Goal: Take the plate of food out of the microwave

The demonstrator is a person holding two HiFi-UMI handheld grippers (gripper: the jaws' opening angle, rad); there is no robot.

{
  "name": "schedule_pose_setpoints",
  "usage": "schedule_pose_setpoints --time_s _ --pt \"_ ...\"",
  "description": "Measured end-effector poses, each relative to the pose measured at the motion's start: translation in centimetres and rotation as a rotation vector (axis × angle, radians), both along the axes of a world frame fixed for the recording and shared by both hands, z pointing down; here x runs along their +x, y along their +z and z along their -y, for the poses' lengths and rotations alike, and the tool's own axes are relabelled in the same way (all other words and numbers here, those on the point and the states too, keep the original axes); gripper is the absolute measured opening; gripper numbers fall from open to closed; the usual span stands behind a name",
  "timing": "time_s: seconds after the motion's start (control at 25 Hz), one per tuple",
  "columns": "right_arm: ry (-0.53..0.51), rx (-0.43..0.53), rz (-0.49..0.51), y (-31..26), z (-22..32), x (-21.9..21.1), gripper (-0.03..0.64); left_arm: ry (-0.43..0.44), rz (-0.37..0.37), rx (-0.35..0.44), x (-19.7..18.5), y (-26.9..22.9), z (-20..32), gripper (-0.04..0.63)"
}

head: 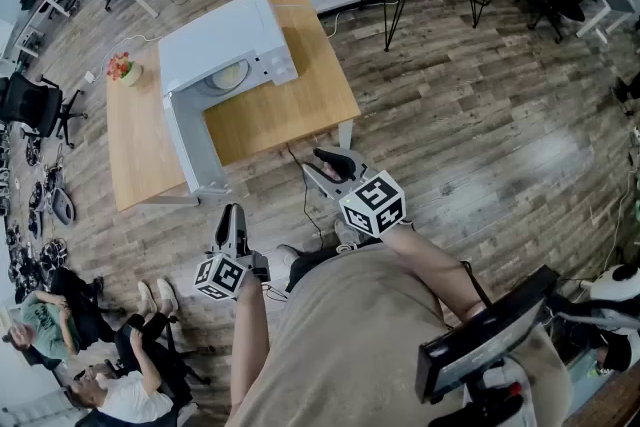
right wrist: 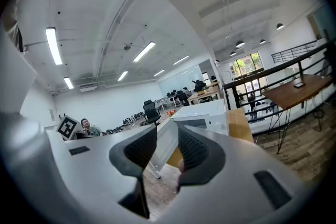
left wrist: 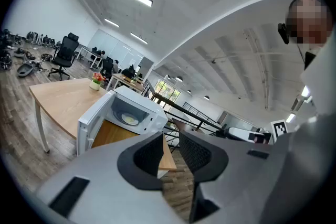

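Now the fingers [left wrist: 149,153] of your left gripper [left wrist: 170,147] stand a little apart with nothing between them. The right gripper [right wrist: 167,147] is the same: released, empty, only a narrow gap. You hold both close to your body, well apart from the bench [head: 300,110].

The plate [head: 228,75] lies inside the microwave [head: 225,45], on the floor of the cavity, with something pale on it; what food it is I cannot tell. The door [head: 190,140] is already open and swings out toward you on the left side of the cavity.

What could go wrong, I think: if you take the plate by one edge only, it may tilt and the food may slide off, because the fingers catch only a thin rim. The gap is narrow, so a rim that meets a fingertip instead of the gap would push the plate deeper. The open door stands in the way of the left gripper; the right one has the freer path.

Around you, what looks like a dark cable [head: 304,195] hangs from the bench to the floor, where your foot could catch it. A flower pot [head: 124,68] stands on the bench left of the microwave, not in the way. People [head: 110,380] sit on the floor at your left.
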State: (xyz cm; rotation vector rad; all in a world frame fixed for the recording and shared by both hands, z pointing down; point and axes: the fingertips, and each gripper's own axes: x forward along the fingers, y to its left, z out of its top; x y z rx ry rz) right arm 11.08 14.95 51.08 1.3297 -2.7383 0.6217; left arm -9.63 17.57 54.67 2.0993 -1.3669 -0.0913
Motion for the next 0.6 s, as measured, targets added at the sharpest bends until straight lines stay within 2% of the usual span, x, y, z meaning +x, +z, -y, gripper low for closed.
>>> schedule_pose_setpoints --time_s 0.12,0.32,0.6 --pt "-0.003 -0.011 0.015 0.2 0.0 0.1 0.135 -0.009 0.005 -0.001 -0.2 0.1 0.0 0.098" --pt "-0.035 -0.018 0.154 -0.6 0.2 0.0 0.137 -0.017 0.003 0.001 0.0 0.2 0.2 0.098" --pt "-0.048 -0.046 0.171 0.3 0.7 -1.5 0.137 0.002 -0.001 -0.019 -0.6 0.8 0.2 0.098"
